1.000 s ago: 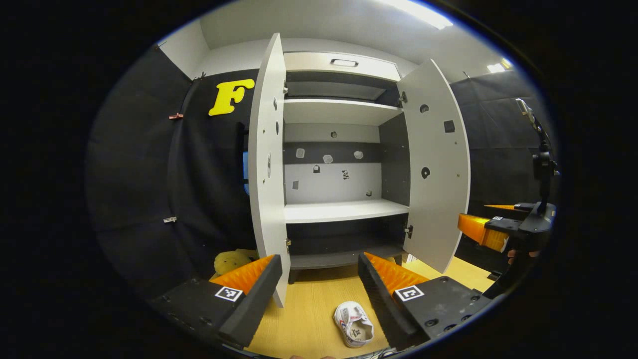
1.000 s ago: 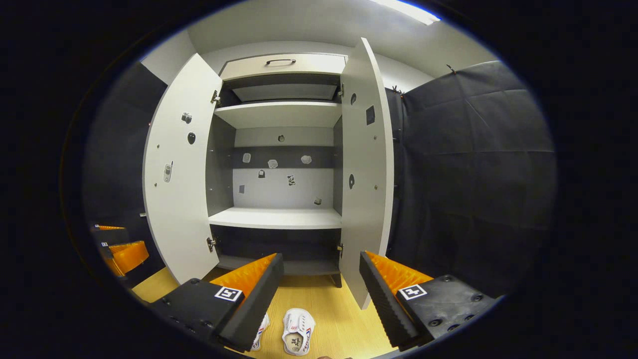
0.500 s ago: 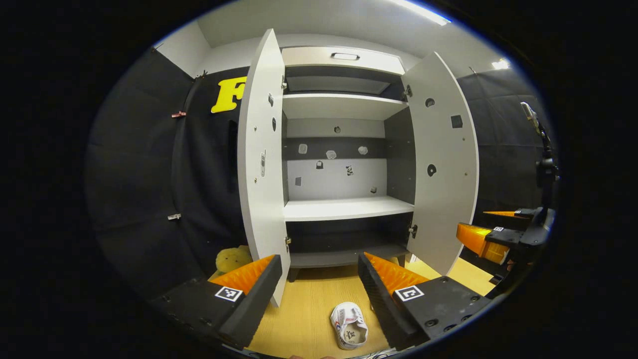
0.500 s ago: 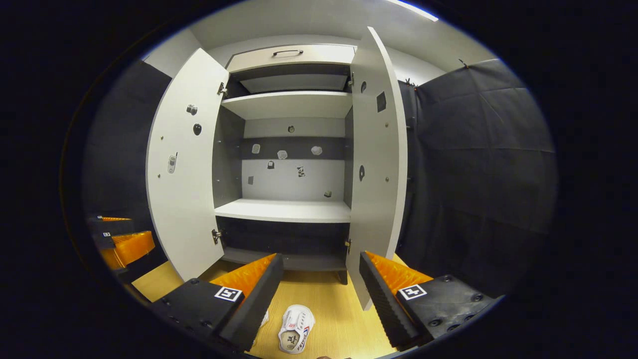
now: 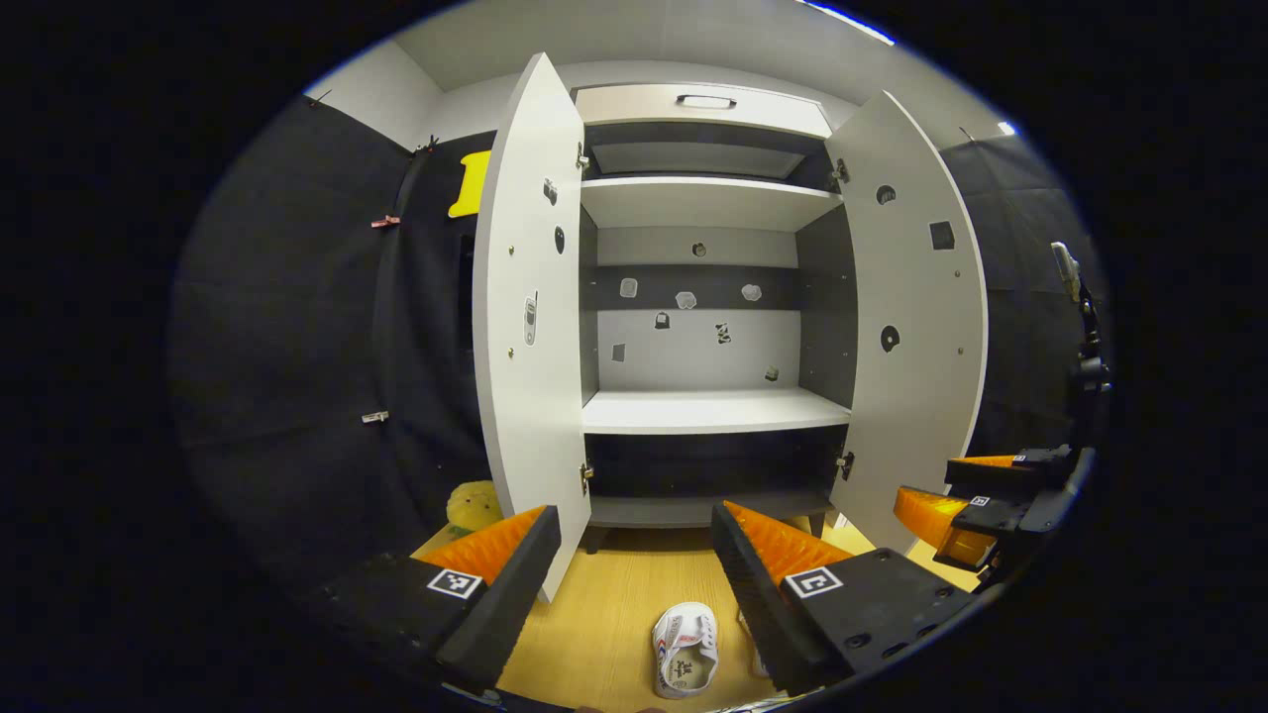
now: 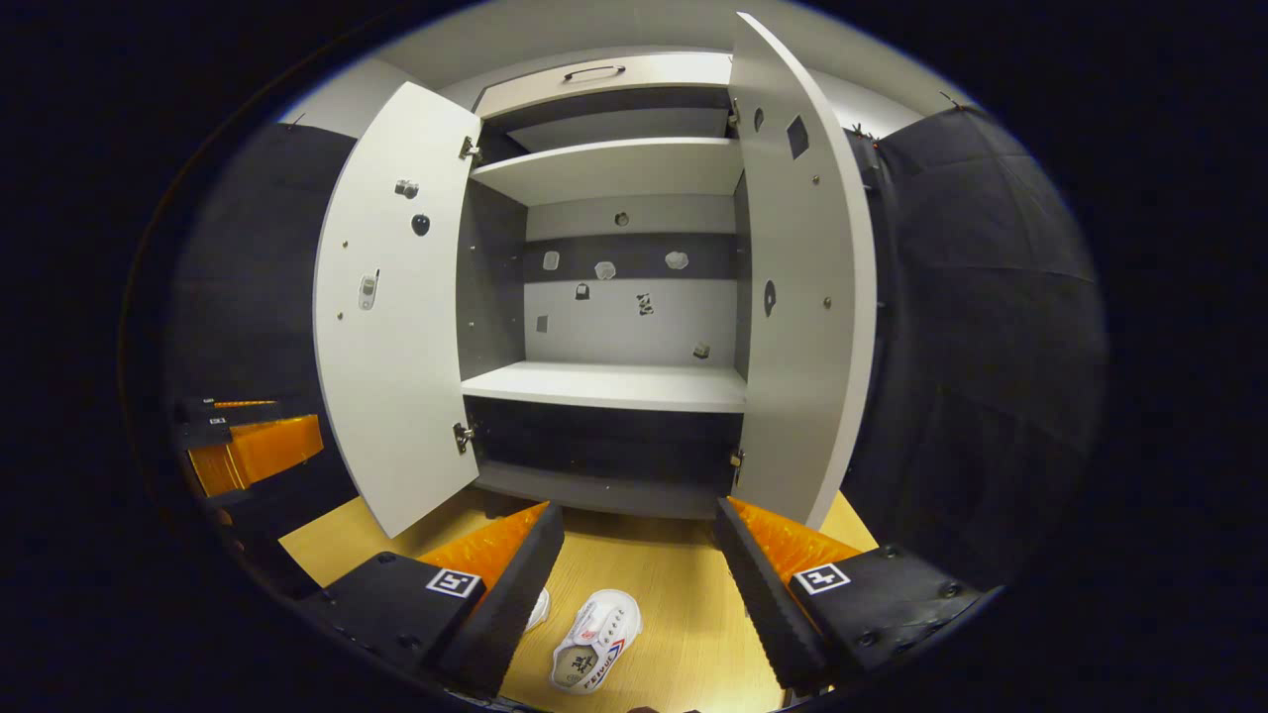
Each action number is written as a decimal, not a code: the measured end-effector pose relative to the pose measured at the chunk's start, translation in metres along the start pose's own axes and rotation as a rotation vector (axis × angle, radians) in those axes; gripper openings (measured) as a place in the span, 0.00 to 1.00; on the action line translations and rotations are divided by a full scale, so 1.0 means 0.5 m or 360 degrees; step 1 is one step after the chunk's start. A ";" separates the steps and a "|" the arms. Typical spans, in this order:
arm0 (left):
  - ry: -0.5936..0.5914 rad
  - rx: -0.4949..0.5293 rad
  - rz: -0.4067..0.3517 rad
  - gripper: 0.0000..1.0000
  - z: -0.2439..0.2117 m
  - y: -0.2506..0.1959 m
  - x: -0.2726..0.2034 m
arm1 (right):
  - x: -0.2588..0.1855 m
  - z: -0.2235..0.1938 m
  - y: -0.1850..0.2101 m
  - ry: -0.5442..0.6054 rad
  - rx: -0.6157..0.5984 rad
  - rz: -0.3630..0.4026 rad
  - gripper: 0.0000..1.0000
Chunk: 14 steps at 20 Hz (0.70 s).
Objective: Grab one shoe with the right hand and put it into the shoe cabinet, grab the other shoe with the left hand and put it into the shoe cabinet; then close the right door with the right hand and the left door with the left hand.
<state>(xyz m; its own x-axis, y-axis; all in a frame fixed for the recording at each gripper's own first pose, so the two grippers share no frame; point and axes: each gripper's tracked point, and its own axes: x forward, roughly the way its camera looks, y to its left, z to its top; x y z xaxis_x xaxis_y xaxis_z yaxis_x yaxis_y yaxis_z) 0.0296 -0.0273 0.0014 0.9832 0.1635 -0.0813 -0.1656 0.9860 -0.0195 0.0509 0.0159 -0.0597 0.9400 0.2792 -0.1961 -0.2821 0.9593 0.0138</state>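
White panels form the shoe cabinet (image 5: 708,411), which stands at the far edge of a light wooden floor (image 5: 604,624) with both doors swung fully open. In the left gripper view, the left door (image 5: 530,327) hangs edge-on toward the camera and the right door (image 5: 916,317) opens to the other side. The middle shelf (image 5: 713,408) is bare, and small stickers dot the back panel (image 5: 693,347). The left gripper (image 5: 634,584) hovers above the floor with its jaws spread wide and nothing between them. A white shoe (image 5: 684,649) lies on the floor below the gap, opening upward, apart from both fingers. Part of a second shoe (image 5: 745,632) shows just beside it, mostly hidden by one finger. A yellow object (image 5: 474,505) sits on the floor beside the left door's lower corner. In the right gripper view, the right gripper (image 6: 639,584) is likewise spread wide and holds nothing. One shoe (image 6: 592,654) lies on its side on the floor (image 6: 674,614) between the fingers without touching them, and the toe of the other shoe (image 6: 538,609) shows next to one finger. Neither shoe is inside the shoe cabinet (image 6: 604,386).
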 end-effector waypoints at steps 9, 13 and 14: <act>0.0017 0.0001 -0.0109 0.95 -0.015 0.060 0.027 | 0.054 -0.113 0.093 0.0276 0.0016 0.0065 0.98; 0.0072 -0.0026 -0.0087 0.95 -0.050 0.110 0.024 | 0.067 -0.202 0.129 0.0451 0.0043 0.0094 0.99; 0.0093 -0.0044 -0.0081 0.95 -0.060 0.120 0.023 | 0.069 -0.225 0.140 0.0490 0.0058 0.0107 0.99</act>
<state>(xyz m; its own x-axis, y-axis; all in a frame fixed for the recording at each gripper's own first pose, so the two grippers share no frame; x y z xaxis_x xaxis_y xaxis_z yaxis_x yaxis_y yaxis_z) 0.0286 0.0325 -0.0308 0.9843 0.1104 -0.1376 -0.1185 0.9916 -0.0523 0.0420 0.0880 -0.1756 0.8158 0.3212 -0.4809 -0.3292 0.9416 0.0706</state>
